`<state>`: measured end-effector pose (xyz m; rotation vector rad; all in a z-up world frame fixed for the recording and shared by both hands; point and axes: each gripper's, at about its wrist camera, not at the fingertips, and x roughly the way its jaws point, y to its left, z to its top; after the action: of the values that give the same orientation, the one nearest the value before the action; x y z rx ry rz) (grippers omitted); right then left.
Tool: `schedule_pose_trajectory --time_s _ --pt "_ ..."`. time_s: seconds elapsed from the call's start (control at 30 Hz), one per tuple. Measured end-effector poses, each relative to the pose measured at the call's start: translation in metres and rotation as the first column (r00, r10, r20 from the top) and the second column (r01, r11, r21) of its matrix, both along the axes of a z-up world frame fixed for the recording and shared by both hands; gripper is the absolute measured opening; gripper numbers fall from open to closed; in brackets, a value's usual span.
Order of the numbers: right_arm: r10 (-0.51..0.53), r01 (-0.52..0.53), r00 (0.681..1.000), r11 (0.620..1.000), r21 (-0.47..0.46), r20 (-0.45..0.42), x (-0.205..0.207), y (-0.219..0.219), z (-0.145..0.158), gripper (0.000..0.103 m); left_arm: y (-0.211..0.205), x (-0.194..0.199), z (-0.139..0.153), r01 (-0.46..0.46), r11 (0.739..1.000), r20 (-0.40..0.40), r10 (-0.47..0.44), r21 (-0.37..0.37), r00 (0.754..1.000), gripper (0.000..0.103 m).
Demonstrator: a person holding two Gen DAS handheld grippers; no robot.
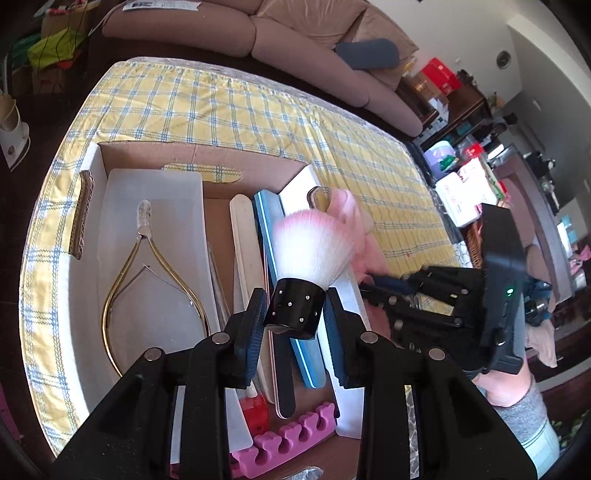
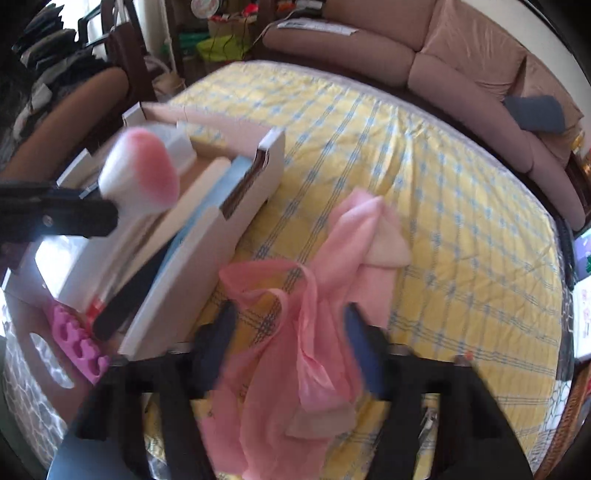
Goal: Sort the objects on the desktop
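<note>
My left gripper (image 1: 294, 314) is shut on a dust brush (image 1: 295, 310) with a black studded base and white, pink-tipped bristles, held above a cardboard box (image 1: 147, 153). The brush also shows at the left of the right wrist view (image 2: 142, 173). Inside the box lie gold cuticle nippers (image 1: 147, 269) in a white tray (image 1: 155, 192), several nail files (image 1: 273, 258), and pink toe separators (image 1: 291, 435). My right gripper (image 2: 288, 332) is open over a pink cloth bag (image 2: 295, 332) lying on the yellow checked tablecloth (image 2: 443, 221), right of the box (image 2: 207, 251).
A brown sofa (image 1: 303, 33) runs behind the table. Shelves with clutter (image 1: 465, 173) stand at the right. The person's arm and the right gripper's body (image 1: 461, 306) are to the right of the box.
</note>
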<state>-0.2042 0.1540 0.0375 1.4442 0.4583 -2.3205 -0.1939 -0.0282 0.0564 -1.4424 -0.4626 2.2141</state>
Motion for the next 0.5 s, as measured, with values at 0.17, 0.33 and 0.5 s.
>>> schedule_pose_trajectory --time_s 0.17,0.33,0.5 --pt "-0.014 0.014 1.0 1.0 -0.028 -0.024 0.0 0.008 0.0 0.006 0.002 -0.003 -0.002 -0.005 1.0 0.001 0.006 -0.001 1.0 0.029" --pt "-0.096 0.074 0.99 0.979 -0.192 -0.108 0.008 0.035 0.045 0.006 -0.001 -0.007 -0.005 -0.038 0.999 0.019 0.038 0.007 0.999 0.029" --pt "-0.096 0.035 0.973 0.961 -0.273 -0.211 0.023 0.037 0.112 0.006 -0.005 -0.012 -0.01 -0.094 0.995 0.062 0.092 0.033 0.994 0.029"
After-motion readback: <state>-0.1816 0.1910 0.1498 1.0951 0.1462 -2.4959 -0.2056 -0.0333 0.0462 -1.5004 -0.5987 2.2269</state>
